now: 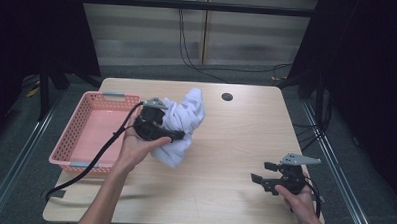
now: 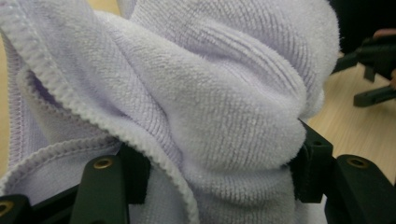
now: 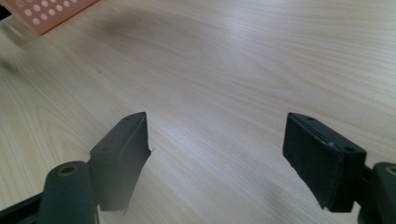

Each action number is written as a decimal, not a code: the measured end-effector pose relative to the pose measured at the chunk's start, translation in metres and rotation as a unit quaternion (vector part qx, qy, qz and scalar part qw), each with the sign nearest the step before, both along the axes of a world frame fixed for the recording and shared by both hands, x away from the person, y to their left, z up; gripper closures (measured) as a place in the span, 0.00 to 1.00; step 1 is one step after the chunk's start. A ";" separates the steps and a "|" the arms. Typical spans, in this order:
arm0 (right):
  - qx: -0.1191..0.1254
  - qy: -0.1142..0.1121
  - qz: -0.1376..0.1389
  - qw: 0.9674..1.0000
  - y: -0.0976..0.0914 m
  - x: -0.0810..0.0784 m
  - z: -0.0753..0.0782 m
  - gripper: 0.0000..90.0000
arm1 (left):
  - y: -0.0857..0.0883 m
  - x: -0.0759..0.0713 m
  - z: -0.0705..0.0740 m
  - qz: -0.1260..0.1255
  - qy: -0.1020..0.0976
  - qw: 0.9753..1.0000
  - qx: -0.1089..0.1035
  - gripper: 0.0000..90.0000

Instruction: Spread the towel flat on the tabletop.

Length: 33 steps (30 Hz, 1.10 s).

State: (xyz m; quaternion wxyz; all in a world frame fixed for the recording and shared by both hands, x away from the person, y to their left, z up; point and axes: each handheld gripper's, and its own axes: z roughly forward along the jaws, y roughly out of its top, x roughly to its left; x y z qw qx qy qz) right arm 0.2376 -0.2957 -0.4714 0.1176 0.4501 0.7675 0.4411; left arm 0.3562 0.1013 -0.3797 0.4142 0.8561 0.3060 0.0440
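Lavender towel bunched in left tool (clamped); right tool apart.

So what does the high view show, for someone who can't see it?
A person's left gripper has its jaws around a white towel on a wooden table, beside a pink basket. The right gripper rests open near the table's right edge.

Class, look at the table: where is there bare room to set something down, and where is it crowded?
Free: the pale wooden table between the crumpled white terry towel and the right gripper; also the far right corner beyond the dark round hole. The pink plastic basket is empty. Crowded: where the left gripper meets the towel.
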 end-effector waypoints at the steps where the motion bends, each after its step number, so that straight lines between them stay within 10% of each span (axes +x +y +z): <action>1: -0.001 0.001 0.001 1.000 0.000 0.000 0.000 0.25 | -0.003 0.000 -0.005 -0.004 0.000 1.000 0.005 0.42; 15: 0.000 0.001 0.009 1.000 0.005 0.000 -0.001 0.25 | -0.044 -0.002 -0.089 -0.039 0.070 0.995 0.052 0.30; 22: -0.015 0.000 0.009 1.000 0.012 0.001 -0.001 0.24 | -0.035 -0.001 -0.077 -0.024 0.056 0.997 0.035 0.17; 26: -0.016 -0.006 0.015 1.000 0.016 -0.001 0.002 0.24 | -0.011 -0.006 -0.064 -0.020 0.044 0.998 -0.027 0.17; 33: -0.013 -0.011 0.051 0.999 0.030 0.001 0.009 0.35 | 0.020 -0.025 -0.044 0.000 0.010 1.000 -0.021 0.25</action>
